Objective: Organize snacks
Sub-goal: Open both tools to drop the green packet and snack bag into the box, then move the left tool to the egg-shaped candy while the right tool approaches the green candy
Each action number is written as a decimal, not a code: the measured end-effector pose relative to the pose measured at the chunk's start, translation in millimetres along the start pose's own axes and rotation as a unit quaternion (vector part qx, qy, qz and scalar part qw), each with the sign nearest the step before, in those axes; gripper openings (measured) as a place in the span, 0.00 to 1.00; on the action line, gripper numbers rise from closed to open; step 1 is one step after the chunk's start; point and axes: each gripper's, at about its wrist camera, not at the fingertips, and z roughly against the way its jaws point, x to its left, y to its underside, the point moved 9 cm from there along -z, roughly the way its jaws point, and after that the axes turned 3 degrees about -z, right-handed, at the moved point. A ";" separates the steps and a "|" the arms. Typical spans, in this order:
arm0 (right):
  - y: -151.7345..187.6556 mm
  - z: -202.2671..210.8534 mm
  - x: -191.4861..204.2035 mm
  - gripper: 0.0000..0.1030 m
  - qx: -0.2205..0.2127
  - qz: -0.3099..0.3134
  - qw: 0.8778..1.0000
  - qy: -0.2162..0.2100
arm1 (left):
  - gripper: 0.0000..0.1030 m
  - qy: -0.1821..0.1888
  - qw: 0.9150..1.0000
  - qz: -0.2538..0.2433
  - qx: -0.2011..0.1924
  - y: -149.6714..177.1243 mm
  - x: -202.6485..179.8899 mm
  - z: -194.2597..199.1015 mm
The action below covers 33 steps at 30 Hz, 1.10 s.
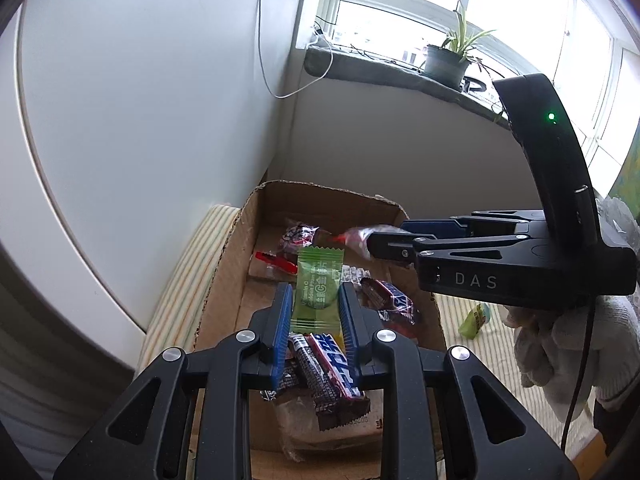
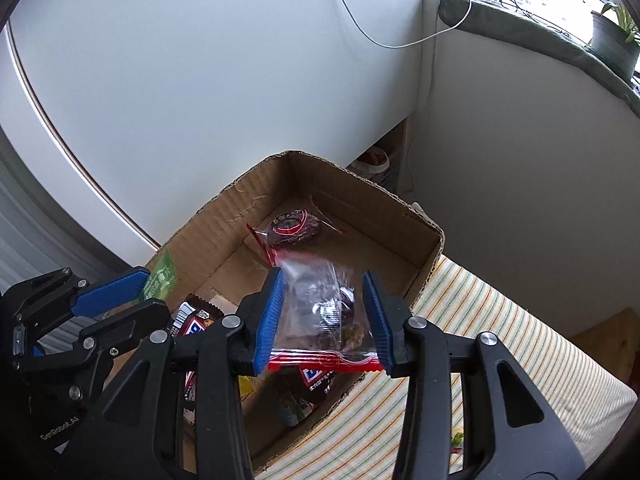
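Observation:
An open cardboard box (image 1: 320, 196) (image 2: 360, 200) lies on a striped cloth and holds several wrapped snacks. My left gripper (image 1: 316, 292) hangs over the box, shut on a green candy packet (image 1: 320, 276) that stands upright between its blue pads. In the right wrist view that gripper (image 2: 154, 290) shows at the left with the green packet (image 2: 162, 276). My right gripper (image 2: 323, 280) is above the box's middle, its pads touching both sides of a clear packet with a red edge (image 2: 320, 312); the packet's top is blurred. From the left wrist view it (image 1: 384, 238) reaches in from the right with that packet (image 1: 360, 238).
Dark chocolate bars (image 1: 332, 368) (image 1: 390, 300) and a round dark snack (image 2: 292, 226) lie in the box. The striped cloth (image 2: 480, 340) carries another green packet (image 1: 476, 320). A gloved hand (image 1: 560, 344) holds the right gripper. White wall behind; a potted plant (image 1: 446, 60) stands on the sill.

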 end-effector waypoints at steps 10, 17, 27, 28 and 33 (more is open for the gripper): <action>-0.3 15.4 1.0 0.63 -0.014 0.000 1.000 0.002 | 0.28 -0.005 1.000 0.002 -0.003 2.7 1.6 10.2; 7.6 40.7 -1.8 0.63 -0.028 -0.002 1.000 0.006 | 0.28 -0.005 1.000 -0.007 -0.016 2.5 -7.6 28.3; 35.4 96.1 -18.1 0.66 -0.060 -0.013 0.998 0.016 | 0.28 -0.001 0.998 -0.040 -0.040 5.8 -44.7 62.6; 40.1 102.2 -22.8 0.68 -0.064 -0.016 0.998 0.020 | 0.28 0.002 0.998 -0.044 -0.041 6.7 -48.8 63.7; 68.8 129.5 -49.7 0.70 -0.073 -0.040 0.996 0.022 | 0.28 0.022 0.998 -0.051 -0.042 15.6 -71.1 67.0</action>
